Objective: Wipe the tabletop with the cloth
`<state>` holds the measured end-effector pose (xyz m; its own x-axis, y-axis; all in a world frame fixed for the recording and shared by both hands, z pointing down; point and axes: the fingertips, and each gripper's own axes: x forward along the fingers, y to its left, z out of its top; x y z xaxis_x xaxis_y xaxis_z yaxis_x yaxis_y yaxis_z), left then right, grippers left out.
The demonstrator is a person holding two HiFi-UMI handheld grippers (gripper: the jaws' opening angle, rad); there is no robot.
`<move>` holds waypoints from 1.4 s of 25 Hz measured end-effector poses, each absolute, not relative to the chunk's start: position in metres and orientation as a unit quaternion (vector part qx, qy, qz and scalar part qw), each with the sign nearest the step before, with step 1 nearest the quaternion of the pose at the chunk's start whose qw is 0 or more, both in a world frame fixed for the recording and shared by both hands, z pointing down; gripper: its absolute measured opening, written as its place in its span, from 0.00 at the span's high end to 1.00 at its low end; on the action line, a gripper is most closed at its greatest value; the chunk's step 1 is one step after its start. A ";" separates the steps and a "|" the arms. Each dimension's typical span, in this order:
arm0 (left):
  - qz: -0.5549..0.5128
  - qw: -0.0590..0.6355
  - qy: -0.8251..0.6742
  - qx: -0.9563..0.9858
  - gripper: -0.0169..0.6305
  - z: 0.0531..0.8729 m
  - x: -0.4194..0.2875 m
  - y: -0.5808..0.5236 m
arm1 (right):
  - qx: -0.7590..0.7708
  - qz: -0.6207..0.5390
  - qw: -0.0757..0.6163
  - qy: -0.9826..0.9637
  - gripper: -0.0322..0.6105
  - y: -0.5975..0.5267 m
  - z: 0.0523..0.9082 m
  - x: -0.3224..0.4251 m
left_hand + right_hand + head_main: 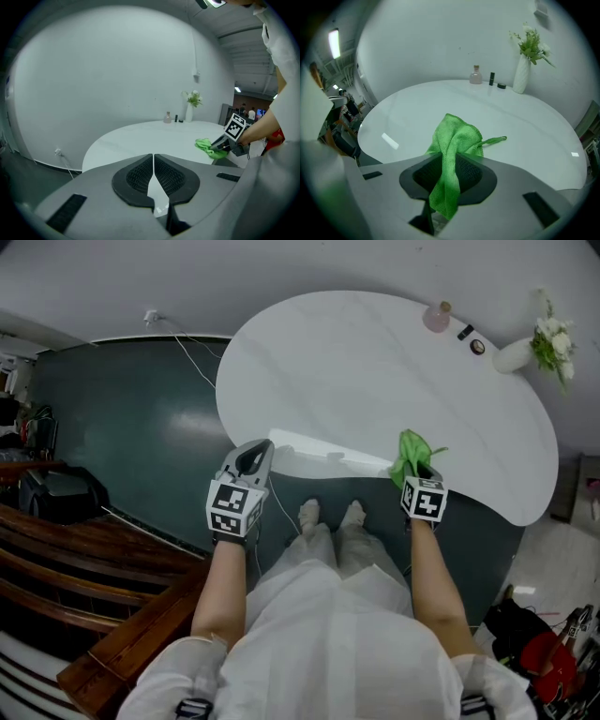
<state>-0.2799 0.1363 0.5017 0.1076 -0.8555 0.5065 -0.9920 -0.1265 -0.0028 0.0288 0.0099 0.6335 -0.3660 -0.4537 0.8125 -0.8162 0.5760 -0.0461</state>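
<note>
Cloth [454, 145]: green, bunched, its front on the near edge of the counter [375, 371], a tail hanging back between the jaws.
Right hand-held gripper [451, 164]: jaws clamped on the cloth.
Left hand-held gripper [153, 159]: jaws pressed together, nothing between them, held off the counter's edge.
Marker cube [424, 500]: black-and-white square pattern only.
Far rim: vase [521, 75], small bottle [476, 76], two dark bits too small to tell.
</note>
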 end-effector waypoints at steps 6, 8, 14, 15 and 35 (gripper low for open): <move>0.193 0.176 -0.643 0.720 0.94 0.503 -0.321 0.164 | 0.349 0.215 0.397 -0.821 0.82 0.051 0.633 -0.079; 0.192 0.175 -0.645 0.718 0.94 0.502 -0.336 0.173 | 0.328 0.209 0.398 -0.831 0.82 0.064 0.632 -0.116; 0.191 0.171 -0.654 0.711 0.94 0.502 -0.377 0.195 | 0.243 0.157 0.414 -0.863 0.82 0.110 0.631 -0.225; 0.191 0.170 -0.655 0.711 0.94 0.501 -0.383 0.199 | 0.227 0.148 0.417 -0.867 0.82 0.119 0.630 -0.242; 0.203 0.144 -0.572 0.781 0.94 0.501 -0.261 0.110 | 0.124 0.078 0.436 -0.888 0.82 0.125 0.632 -0.179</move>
<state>-0.2612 0.1105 0.5013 0.2626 -0.8353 0.4831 -0.9528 -0.3036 -0.0070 -0.1787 0.1247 0.6317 -0.5883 -0.1525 0.7941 -0.2893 0.9567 -0.0306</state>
